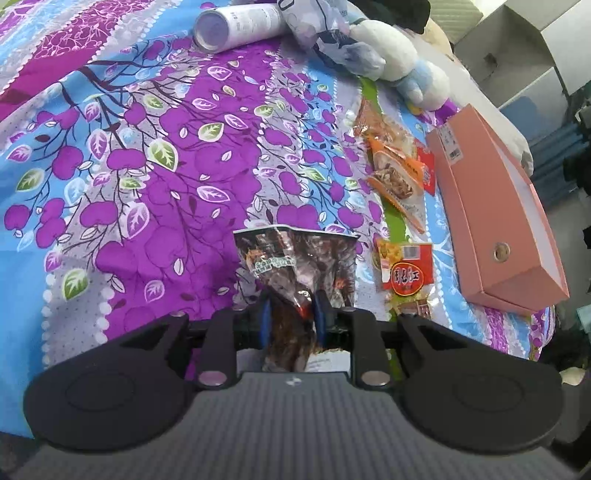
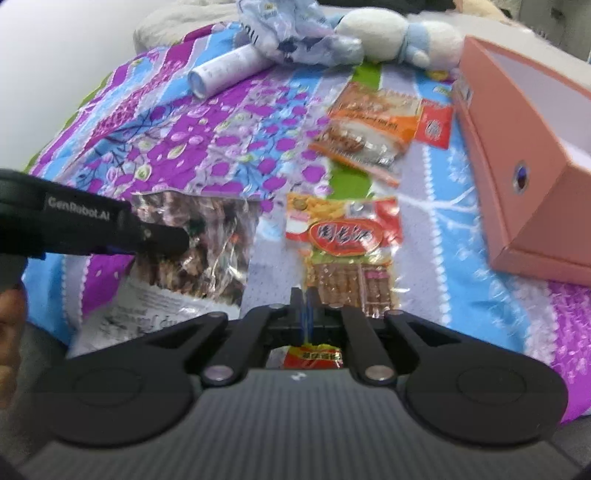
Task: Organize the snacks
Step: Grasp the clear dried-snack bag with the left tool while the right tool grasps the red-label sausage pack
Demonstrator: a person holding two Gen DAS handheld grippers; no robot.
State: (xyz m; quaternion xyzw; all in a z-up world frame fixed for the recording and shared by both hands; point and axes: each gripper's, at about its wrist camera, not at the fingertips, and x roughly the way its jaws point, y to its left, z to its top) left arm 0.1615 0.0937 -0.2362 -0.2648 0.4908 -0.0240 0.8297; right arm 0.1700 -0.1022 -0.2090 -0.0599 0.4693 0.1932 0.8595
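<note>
With the left gripper (image 1: 291, 314) pinching the dark snack bag (image 1: 295, 266) and the right gripper (image 2: 306, 314) clamped on the red packet (image 2: 347, 251), both above the bedspread (image 1: 147, 166), carrying them level over the pink box (image 2: 517, 147) seems wisest.

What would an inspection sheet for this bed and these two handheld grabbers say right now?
Surface: bed under a purple-and-blue floral sheet.
Job's things: dark crinkly clear-film snack bag; red-and-yellow snack packet; orange-and-clear snack packet; small red sachet beside it; open pink cardboard box, inside mostly hidden.
Clutter: white cylindrical tube lying down; white-and-blue plush toy; crumpled pale printed bag.
Grippers: left gripper shut on the dark bag; right gripper shut on the red-and-yellow packet's near edge.
Cables: nothing seen.
Surroundings: grey cabinets past the bed.
</note>
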